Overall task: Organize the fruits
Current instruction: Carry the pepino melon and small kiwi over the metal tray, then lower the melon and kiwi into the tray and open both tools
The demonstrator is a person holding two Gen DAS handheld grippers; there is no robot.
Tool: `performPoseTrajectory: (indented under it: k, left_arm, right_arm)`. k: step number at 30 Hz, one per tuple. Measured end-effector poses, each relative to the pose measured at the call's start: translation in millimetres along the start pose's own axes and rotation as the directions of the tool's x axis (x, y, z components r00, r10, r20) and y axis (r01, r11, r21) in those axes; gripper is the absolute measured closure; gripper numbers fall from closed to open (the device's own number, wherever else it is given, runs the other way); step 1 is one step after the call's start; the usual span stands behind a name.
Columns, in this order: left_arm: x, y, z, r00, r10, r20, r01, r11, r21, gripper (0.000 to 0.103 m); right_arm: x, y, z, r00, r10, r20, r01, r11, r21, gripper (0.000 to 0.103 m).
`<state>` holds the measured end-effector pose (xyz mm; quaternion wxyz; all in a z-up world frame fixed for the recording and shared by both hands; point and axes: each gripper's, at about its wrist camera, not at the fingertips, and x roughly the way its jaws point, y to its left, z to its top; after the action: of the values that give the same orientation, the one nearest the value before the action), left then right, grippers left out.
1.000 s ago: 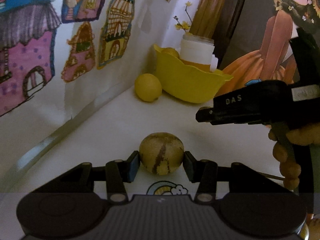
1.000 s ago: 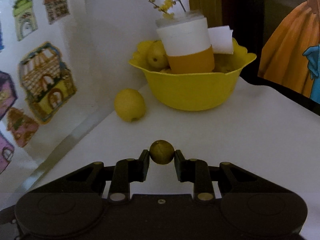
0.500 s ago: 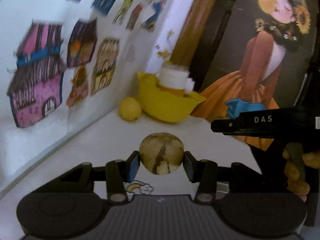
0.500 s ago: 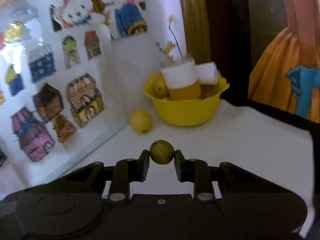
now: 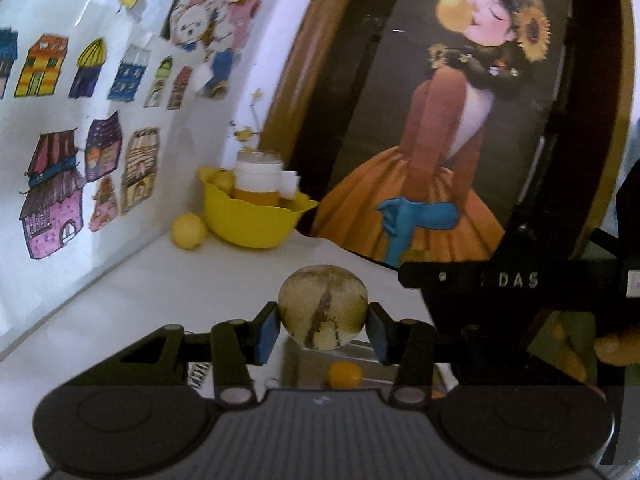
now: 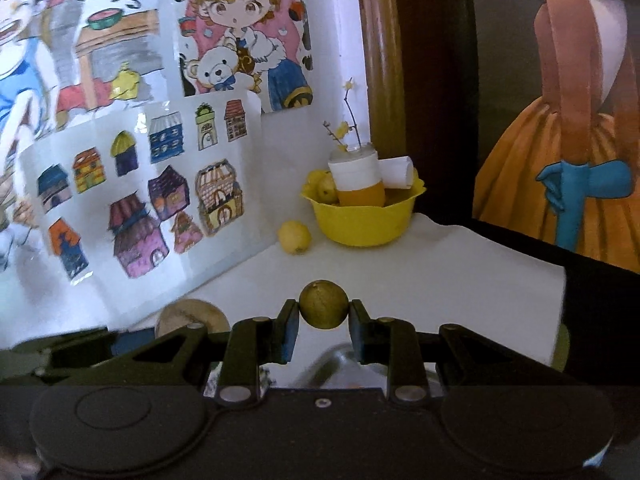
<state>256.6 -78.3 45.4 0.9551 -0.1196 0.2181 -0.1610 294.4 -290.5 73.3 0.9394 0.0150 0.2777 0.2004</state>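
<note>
So both tools are up off the white table [image 6: 460,276], pointed level toward the back corner. The left tool [image 5: 323,322] is clamped on a tan speckled round fruit [image 5: 322,306] with a brown streak down its face, blue pads pressed to either side of it. The right tool [image 6: 323,322] is clamped on a smaller olive-green round fruit [image 6: 324,304] the same way. In the left wrist view the right tool's black body crosses in from the right side, and you can read "DAS" [image 5: 518,280] in pale letters on it; there are more characters ahead of it but they're too blurred to make out. A fingertip or two of the person's hand [image 5: 614,350] shows below that.

Back in the corner there's a yellow bowl [image 6: 362,226] with a white-and-orange jar [image 6: 358,184] and some yellow fruit in it, and a loose lemon [image 6: 294,237] sitting on the table just beside the bowl, on its left. Kids' house drawings [image 6: 132,188] cover the wall on the left, and a painting of a girl in an orange dress [image 5: 436,152] stands to the right.
</note>
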Motion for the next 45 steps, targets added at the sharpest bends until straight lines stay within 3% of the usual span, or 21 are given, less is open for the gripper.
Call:
performPoseTrajectory:
  k: [10,20,32,45]
  left_arm:
    - [-43,-38,-25,0.999,-0.043,-0.010,0.044,0.998,0.035,0.052]
    - [-55,-56,-52,0.996,-0.072,-0.052,0.074,0.996,0.040,0.052]
    - [-50,-71,-84,0.993,-0.046,-0.106,0.055,0.995,0.082,0.052]
    - [-46,-78,-101,0.985,-0.035,-0.170,0.059,0.989,0.136,0.052]
  right_arm:
    - [-66,-3,-46,1.000,-0.010,-0.005,0.010,0.999,-0.032,0.074]
    - [-107,-6,-107,0.998,-0.026,-0.061,0.022,0.998,-0.058,0.074]
    - [-111,-7,-164,0.990,-0.040,-0.137,0.030,0.997,-0.069,0.074]
    - [-105,5,-180,0.988,-0.016,-0.154,-0.009,0.987,-0.161,0.074]
